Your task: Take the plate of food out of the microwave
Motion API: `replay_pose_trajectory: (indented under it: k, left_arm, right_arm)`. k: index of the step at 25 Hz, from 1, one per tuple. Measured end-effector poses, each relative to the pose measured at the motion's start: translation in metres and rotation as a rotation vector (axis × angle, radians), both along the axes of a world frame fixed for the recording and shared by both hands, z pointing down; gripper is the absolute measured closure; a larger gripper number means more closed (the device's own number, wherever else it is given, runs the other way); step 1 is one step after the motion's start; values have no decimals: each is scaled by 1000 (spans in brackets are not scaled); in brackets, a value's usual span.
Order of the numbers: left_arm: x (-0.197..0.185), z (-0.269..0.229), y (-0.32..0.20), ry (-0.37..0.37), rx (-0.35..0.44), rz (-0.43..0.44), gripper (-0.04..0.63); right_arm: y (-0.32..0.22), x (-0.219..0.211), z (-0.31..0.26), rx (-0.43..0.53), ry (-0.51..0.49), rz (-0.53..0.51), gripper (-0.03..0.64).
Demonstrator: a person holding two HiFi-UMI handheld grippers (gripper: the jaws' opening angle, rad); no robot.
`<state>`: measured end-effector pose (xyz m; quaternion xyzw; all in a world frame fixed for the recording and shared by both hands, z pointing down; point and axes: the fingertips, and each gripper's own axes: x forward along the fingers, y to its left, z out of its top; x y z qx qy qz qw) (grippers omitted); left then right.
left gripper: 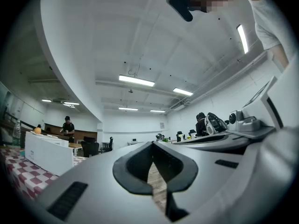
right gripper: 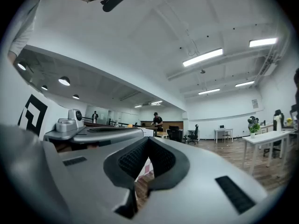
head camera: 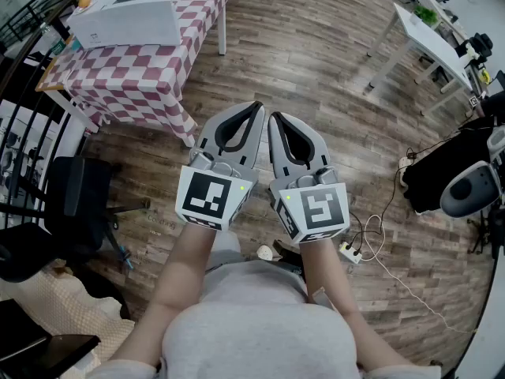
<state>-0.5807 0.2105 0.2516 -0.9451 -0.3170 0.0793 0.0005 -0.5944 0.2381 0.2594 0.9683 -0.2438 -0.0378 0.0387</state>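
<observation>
1. A wood-plank floor filled most of the head view. A bench under a red-and-white checked cloth stood at ten o'clock, and a white table at two o'clock.
2. On that bench, towards eleven o'clock, we saw the white microwave, well apart from both grippers. Its inside did not show from here, so we could not make out the plate of food.
3. At the centre of the view we held the left gripper out over the floor. Its jaws were together, with only floor showing through the gap behind the tips.
4. The right gripper sat just beside it, towards three o'clock. Its jaws were likewise together and held nothing.
5. A black chair stood at eight o'clock, below the bench. A white power strip with its cable lay on the floor at four o'clock.
</observation>
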Motion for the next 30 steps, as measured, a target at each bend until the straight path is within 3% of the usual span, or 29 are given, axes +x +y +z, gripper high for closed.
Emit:
replay_pose_trajectory:
  k: [30]
  left_arm:
    - [168, 19, -123, -35, -34, 54, 594]
  right_arm:
    - [-117, 167, 20, 19, -25, 88, 592]
